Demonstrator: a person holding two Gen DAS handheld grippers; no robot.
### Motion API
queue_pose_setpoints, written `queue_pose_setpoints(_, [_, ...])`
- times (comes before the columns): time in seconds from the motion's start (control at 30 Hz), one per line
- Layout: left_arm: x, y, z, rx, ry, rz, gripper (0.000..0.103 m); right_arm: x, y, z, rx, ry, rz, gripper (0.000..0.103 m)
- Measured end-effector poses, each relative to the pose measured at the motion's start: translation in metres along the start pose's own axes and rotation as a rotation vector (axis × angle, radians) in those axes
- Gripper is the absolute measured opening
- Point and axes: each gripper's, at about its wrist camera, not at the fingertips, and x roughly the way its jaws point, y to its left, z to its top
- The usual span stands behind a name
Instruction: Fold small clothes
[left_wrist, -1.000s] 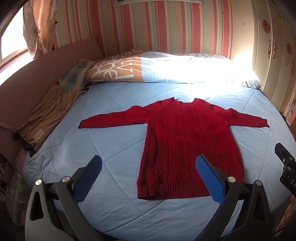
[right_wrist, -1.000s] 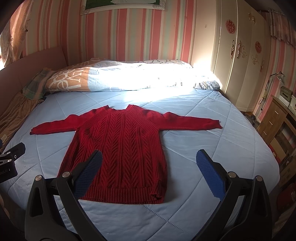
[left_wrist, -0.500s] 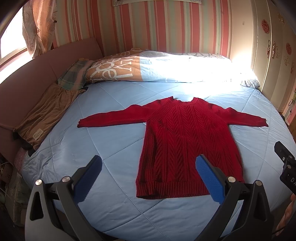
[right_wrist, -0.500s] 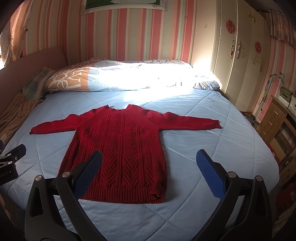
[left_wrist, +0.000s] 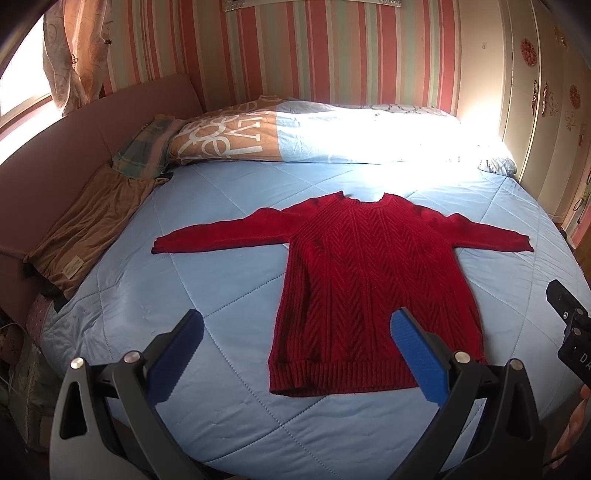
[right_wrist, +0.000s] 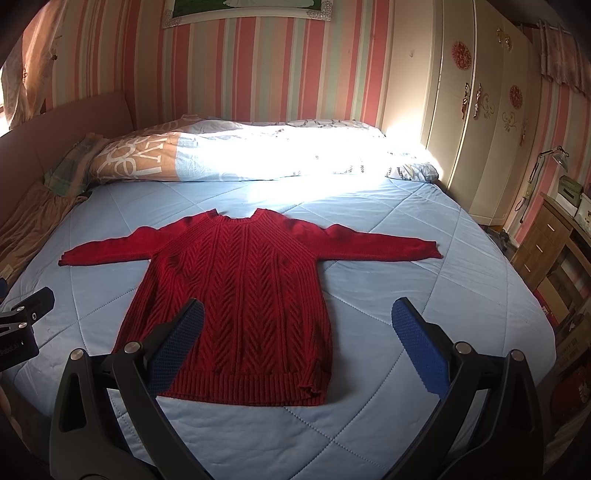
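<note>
Blue quilted bedspread (left_wrist: 229, 417): covers the whole bed, stitched in large diamonds, with a bright patch of sunlight across its far part.
Striped wall (right_wrist: 258, 74): pink, cream and pale green vertical stripes behind the bed; the lower edge of a framed picture shows at the top.
Wardrobe (right_wrist: 480, 129): cream doors with red and gold ornaments, standing on the right past the bed.
Headboard (left_wrist: 74, 147): dusty pink and padded, running along the left side of the bed.
Rolled duvet (right_wrist: 258, 155): lies along the far edge of the bed, tan with white lettering at its left end, pale and washed out by sun over the rest.
Red sweater (right_wrist: 240, 291): cable-knit, spread flat on the bedspread near the middle, neck toward the duvet, ribbed hem toward the cameras, both sleeves stretched straight out to the sides.
Brown garment (left_wrist: 85, 229): lies flat at the left edge of the bed beside the headboard, well apart from the sweater.
Left gripper (left_wrist: 295, 354): hangs above the near edge of the bed in front of the sweater's left hem corner, blue-padded jaws spread wide, nothing between them.
Right gripper (right_wrist: 295, 343): hangs above the near edge over the sweater's right hem corner, jaws likewise wide apart and empty.
</note>
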Motion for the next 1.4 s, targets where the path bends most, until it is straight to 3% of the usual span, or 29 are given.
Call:
queue_pose_setpoints(0.97, [0.001,0.001,0.002,0.000,0.000,0.000,0.102,0.001,0.005,0.003,-0.009,0.002,0.000,0.100])
queue_pose_setpoints(1.4, [0.044,0.046,0.018,-0.042,0.031,0.030,0.102,0.037,0.036,0.013,-0.045,0.035,0.010,0.100])
